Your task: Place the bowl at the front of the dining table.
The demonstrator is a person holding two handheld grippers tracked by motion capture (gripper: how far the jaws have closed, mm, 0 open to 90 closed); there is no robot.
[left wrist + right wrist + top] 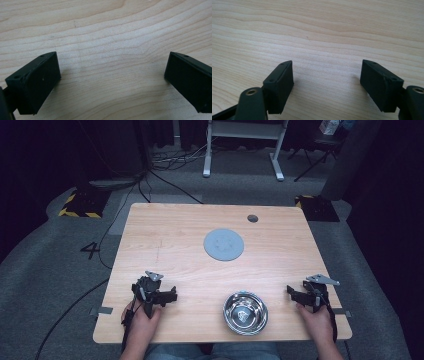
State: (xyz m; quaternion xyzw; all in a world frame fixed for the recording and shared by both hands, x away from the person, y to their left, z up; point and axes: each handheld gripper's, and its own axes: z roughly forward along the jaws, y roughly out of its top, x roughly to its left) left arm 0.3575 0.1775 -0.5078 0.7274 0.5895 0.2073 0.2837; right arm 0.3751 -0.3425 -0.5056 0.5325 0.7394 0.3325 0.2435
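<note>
- From the high view, a light wooden counter (165, 240) carries a shiny steel bowl (245, 313) near its front edge, used here as the landmark.
- A flat grey round disc (224, 244) lies beyond the bowl, toward the middle of the counter, well apart from it.
- A small dark round hole (252, 218) sits farther beyond the bowl, near the far edge.
- The left claw (167, 296) rests on the counter to the left of the bowl, held by the person's left hand (141, 318).
- The right claw (295, 293) rests to the right of the bowl, near the counter's right edge, held by the right hand (316, 318).
- The left gripper view adds what the high view cannot resolve: the left claw (112, 75) is released, jaws spread wide over bare wood grain.
- The right gripper view likewise shows the right claw (327, 80) released, jaws apart with bare wood between them.
</note>
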